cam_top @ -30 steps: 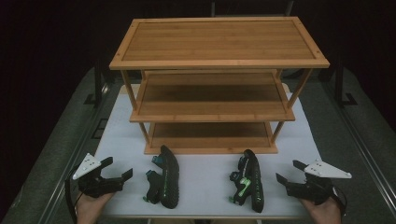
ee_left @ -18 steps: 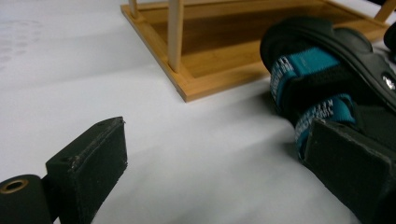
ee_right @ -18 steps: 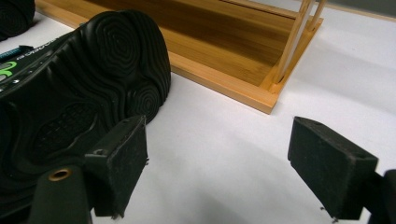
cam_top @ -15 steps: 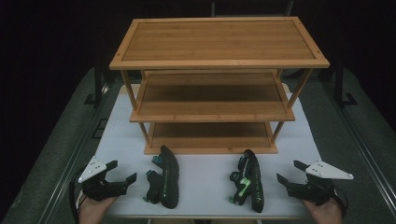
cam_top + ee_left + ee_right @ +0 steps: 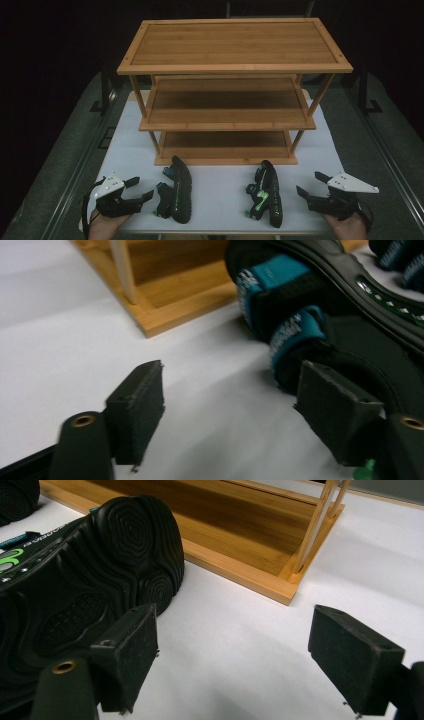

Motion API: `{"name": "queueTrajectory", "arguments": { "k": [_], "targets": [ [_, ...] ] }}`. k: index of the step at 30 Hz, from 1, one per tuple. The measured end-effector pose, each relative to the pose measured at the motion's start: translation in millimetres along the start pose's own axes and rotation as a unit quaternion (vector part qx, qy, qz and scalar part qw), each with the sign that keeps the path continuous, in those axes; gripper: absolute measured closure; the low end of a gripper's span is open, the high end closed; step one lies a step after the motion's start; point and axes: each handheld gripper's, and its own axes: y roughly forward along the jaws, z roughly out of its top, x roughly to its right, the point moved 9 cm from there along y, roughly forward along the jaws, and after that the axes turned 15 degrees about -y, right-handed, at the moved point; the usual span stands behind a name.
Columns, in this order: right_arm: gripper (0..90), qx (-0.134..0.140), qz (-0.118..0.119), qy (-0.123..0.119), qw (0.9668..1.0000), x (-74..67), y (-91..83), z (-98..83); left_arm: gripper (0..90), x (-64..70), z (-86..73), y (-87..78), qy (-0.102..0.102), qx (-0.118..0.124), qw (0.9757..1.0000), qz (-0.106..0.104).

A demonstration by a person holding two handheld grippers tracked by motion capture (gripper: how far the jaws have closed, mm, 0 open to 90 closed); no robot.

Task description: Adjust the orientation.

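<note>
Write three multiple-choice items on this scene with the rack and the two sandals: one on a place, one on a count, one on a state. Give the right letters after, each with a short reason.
1. Where do the two sandals lie?
A. on the top shelf
B. on the white table in front of the rack
C. on the bottom shelf

2. How many shelves does the wooden rack have?
A. two
B. three
C. five

3. What does the right gripper hold?
A. nothing, its jaws stand open
B. a sandal
C. a rack post

Answers:
1 B: the left sandal and the right sandal rest on the white table, before the wooden rack.
2 B: three boards are stacked, all bare.
3 A: the right gripper has bare table between its pads.
</note>
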Motion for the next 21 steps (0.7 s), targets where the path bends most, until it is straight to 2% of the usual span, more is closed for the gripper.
{"name": "queueTrajectory", "arguments": {
  "k": [2, 5, 11, 12, 13, 14, 15, 17, 21],
  "targets": [
    [19.1, 0.001, 0.000, 0.000, 1.0000, -0.1, 0.0, 0.4, 30.6, 4.3, -3.3, 3.9, 0.011, -0.014, 0.9998, -0.005],
    [19.1, 0.002, 0.000, -0.001, 1.0000, -0.6, 0.0, 0.8, 32.5, 8.0, -5.1, 7.5, 0.020, -0.023, 0.9995, -0.011],
    [19.1, 0.001, 0.001, -0.004, 1.0000, -2.4, 1.4, 1.8, 42.5, 15.6, -5.1, 16.1, 0.025, -0.036, 0.9985, -0.032],
    [19.1, 0.000, 0.002, -0.005, 1.0000, -3.3, 1.7, 2.2, 46.5, 16.2, -5.1, 17.7, 0.027, -0.038, 0.9983, -0.035],
    [19.1, 0.001, 0.002, -0.006, 1.0000, -3.6, 1.9, 2.6, 47.4, 19.3, -4.5, 21.5, 0.024, -0.040, 0.9978, -0.046],
    [19.1, 0.001, 0.002, -0.006, 1.0000, -3.6, 1.9, 2.6, 48.7, 19.3, -4.5, 21.5, 0.024, -0.040, 0.9978, -0.046],
    [19.1, 0.000, 0.002, -0.007, 1.0000, -3.9, 2.2, 2.8, 51.3, 23.8, -3.0, 23.4, 0.028, -0.039, 0.9972, -0.056],
    [19.1, 0.000, 0.003, -0.007, 1.0000, -4.0, 2.5, 2.8, 54.3, 28.3, -1.3, 24.2, 0.032, -0.037, 0.9968, -0.063],
    [19.1, 0.000, 0.003, -0.008, 1.0000, -3.9, 2.8, 2.6, 55.2, 35.2, 2.6, 24.5, 0.035, -0.031, 0.9961, -0.075]
  ]
}}
